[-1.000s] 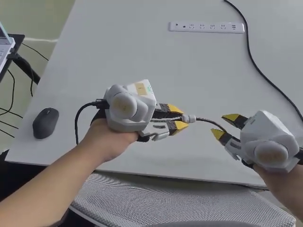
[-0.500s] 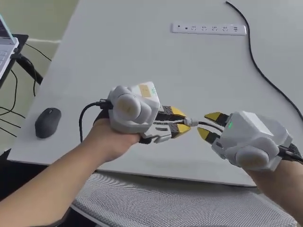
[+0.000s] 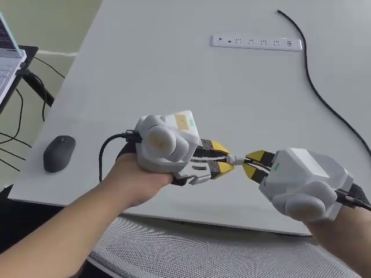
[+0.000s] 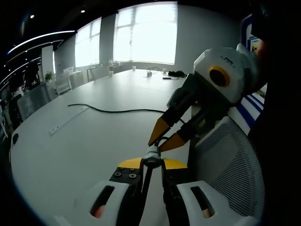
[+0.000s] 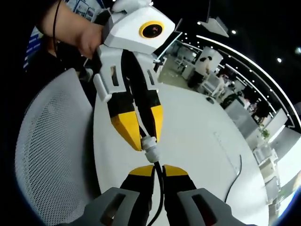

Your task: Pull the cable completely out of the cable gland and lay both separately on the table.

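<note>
- The left gripper (image 3: 225, 159) is clamped on the white cable gland (image 3: 235, 158). The gland pokes just beyond its yellow tips and is held in the air near the front edge of the table (image 3: 174, 69).
- The right gripper (image 3: 251, 163) meets it almost tip to tip. Its jaws are drawn close around the black cable (image 5: 160, 186) right beside the gland, but I cannot tell whether the pads actually bite.
- If that hold is loose, a pull would probably slide along the cable's jacket and draw nothing out.
- A skewed pull could twist the gland from the left jaws, and it might then fall onto the mesh chair (image 3: 174, 246) below rather than the table.
</note>
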